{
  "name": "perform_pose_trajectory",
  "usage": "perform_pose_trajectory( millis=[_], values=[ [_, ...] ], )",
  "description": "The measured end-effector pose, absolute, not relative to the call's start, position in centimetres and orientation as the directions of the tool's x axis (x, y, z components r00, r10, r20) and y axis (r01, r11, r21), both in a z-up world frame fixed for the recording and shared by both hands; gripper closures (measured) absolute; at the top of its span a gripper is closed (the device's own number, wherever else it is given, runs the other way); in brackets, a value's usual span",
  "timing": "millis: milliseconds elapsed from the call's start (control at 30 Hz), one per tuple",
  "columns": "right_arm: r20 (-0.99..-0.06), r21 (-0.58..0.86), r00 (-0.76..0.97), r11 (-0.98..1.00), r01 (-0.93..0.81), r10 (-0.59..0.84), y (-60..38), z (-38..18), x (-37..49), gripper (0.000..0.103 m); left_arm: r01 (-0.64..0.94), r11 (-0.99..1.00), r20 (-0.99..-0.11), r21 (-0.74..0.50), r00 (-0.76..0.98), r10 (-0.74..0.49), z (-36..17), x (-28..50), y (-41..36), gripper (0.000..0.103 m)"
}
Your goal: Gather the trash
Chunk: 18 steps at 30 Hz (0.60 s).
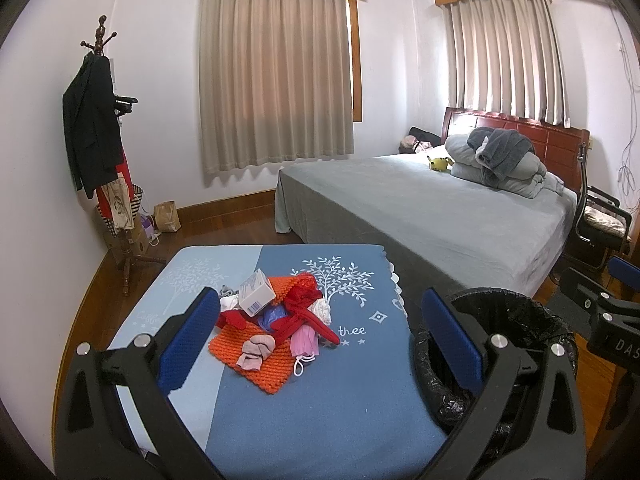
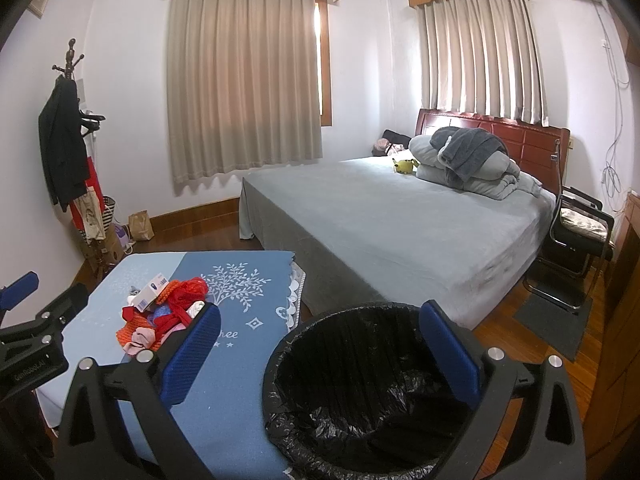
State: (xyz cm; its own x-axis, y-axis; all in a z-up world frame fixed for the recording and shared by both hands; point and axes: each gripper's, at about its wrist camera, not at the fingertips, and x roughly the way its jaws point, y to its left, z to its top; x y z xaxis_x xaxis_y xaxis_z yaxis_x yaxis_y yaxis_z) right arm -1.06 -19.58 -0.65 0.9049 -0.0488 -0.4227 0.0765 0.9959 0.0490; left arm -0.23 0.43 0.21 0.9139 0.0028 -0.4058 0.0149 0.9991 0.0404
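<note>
Hovering spread and empty, left gripper [image 1: 316,332] frames trash pile [image 1: 276,328] mid-table [image 1: 320,420]; right gripper [image 2: 320,344], also spread, hangs over bin [image 2: 360,380] beside table's right edge.

Home bedroom, made bed [image 1: 420,208] (grey), curtains [image 1: 276,76], probably lived-in

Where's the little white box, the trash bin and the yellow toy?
white box [image 1: 257,294], left wrist view, on its front face.
trash bin [image 2: 320,332], right wrist view, on the black bag at its rim.
yellow toy [image 2: 405,165], right wrist view, on its body.
</note>
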Motion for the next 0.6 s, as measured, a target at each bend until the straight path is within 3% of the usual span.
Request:
perform_pose_trajectory(
  millis=[600],
  values=[
    [-0.425, 0.052, 0.904, 0.996, 0.076, -0.047, -19.59, -0.87, -1.1, 0.006, 0.015, 0.999, -0.407, 0.041, 0.913, 0.004, 0.08, -0.17, 0.4, 0.005]
  ],
)
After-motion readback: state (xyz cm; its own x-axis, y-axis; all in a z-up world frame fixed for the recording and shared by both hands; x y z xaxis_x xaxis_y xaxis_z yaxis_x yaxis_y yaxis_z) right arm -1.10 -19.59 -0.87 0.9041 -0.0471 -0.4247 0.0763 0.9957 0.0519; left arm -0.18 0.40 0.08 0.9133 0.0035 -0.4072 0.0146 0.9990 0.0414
